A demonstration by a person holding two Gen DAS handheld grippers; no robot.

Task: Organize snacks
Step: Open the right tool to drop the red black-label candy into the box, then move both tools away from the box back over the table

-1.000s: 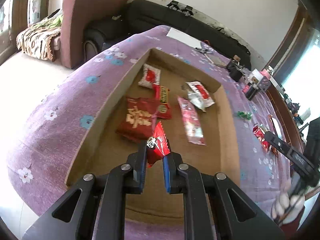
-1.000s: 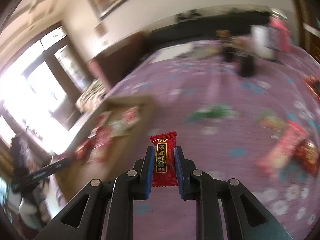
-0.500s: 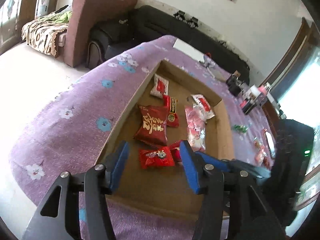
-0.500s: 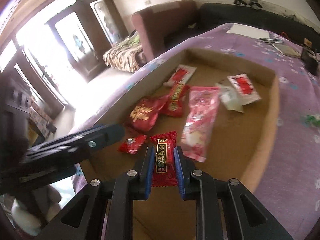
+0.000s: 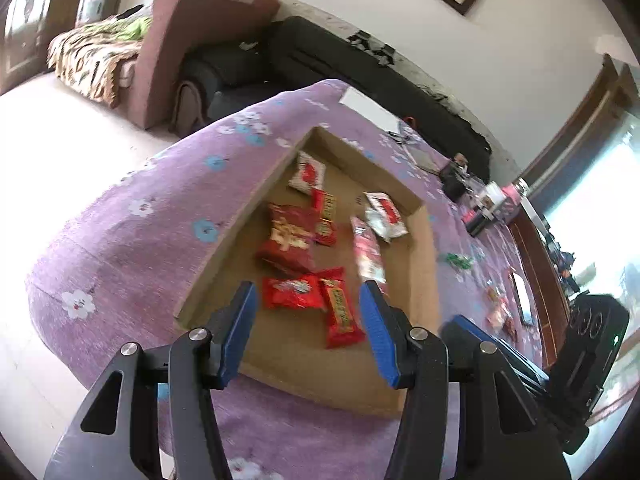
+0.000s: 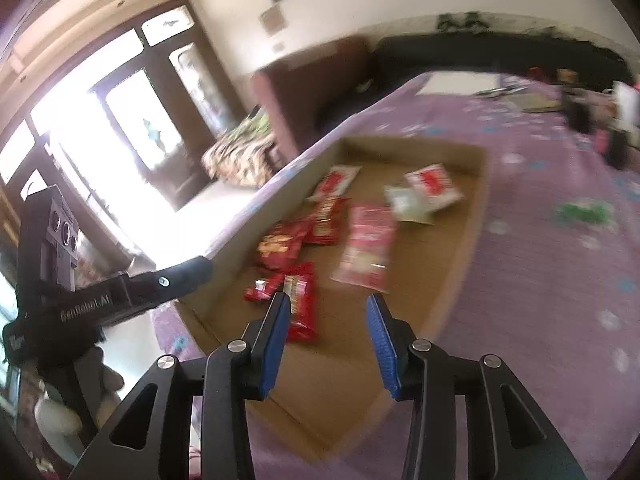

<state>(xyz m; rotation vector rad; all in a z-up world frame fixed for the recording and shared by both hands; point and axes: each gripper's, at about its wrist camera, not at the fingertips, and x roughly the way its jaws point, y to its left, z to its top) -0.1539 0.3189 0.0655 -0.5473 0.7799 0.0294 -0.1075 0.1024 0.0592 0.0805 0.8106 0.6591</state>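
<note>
A shallow cardboard box (image 5: 418, 248) lies on the purple flowered cloth and holds several snack packs. My left gripper (image 5: 308, 320) is open and empty above the box's near end. Below it lie a red candy pack (image 5: 292, 292) and a long red bar pack (image 5: 340, 312). My right gripper (image 6: 328, 328) is open and empty over the box (image 6: 468, 240). The red bar pack (image 6: 300, 304) and the red candy pack (image 6: 264, 288) lie just beyond its left finger. The left gripper's arm (image 6: 120, 292) shows at the left.
More snacks lie loose on the cloth right of the box: a green pack (image 5: 458, 260) and red packs (image 5: 498, 314). Bottles and small items (image 5: 480, 204) stand at the far right. A sofa (image 5: 224, 52) stands behind the table.
Both grippers opened. The left let its red candy pack drop into the box, then the right let go of its red bar pack beside it. Both have pulled back a little.
</note>
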